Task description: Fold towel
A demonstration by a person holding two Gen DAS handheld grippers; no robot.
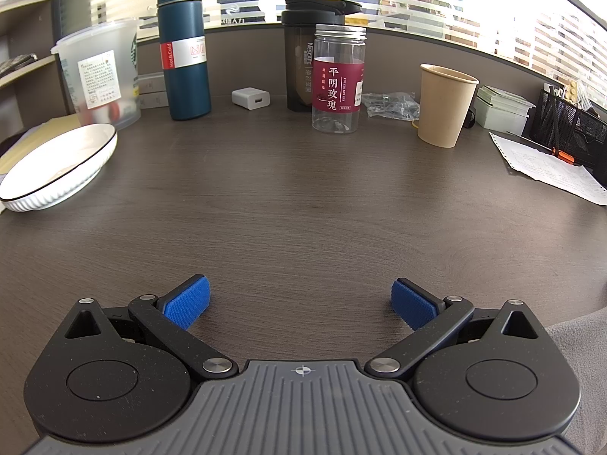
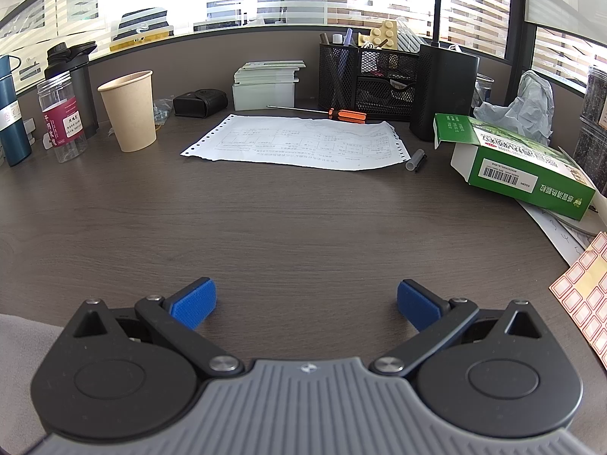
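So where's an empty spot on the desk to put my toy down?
The widest bare patch is the dark wood desk just ahead of both open tongs, between the white black-rimmed plate and the printed paper sheet. The back edge is crowded: teal flask, clear red-labelled jar, tan paper cup, black mesh organiser. The green carton fills the right.

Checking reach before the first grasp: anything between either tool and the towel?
Nothing visible. Left tool and right tool are open over bare desk; the grey towel lies between them at the near edge.
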